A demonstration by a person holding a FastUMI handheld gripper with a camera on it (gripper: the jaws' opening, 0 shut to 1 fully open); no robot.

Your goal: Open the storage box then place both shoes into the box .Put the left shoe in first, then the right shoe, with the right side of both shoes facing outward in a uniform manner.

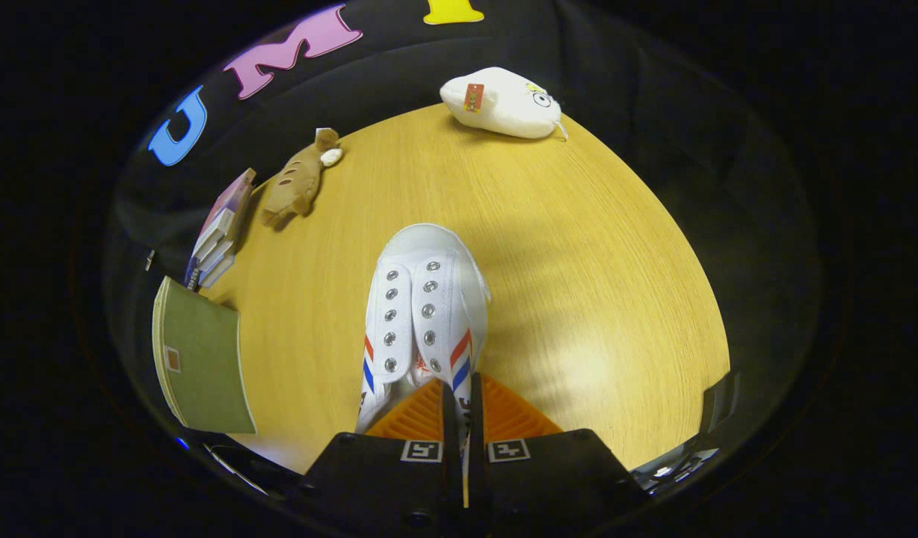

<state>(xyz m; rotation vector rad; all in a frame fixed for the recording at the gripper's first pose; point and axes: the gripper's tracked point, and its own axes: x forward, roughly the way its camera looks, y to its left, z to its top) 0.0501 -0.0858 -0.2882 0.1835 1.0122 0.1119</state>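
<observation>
A white canvas shoe [427, 299] with metal eyelets and red and blue side stripes points away from me, toe toward the far side of the wooden table [578, 284]. My gripper [463, 418] is shut on the shoe, both fingers pressing on the right-hand edge of its opening near the heel. The shoe looks lifted slightly over the tabletop, though its sole is hidden.
A green box [201, 366] stands to the left, with a stack of books [220, 232] beyond it. A brown plush toy [298, 183] lies further back. A white plush toy [504, 103] rests at the table's far edge. Black cloth surrounds the table.
</observation>
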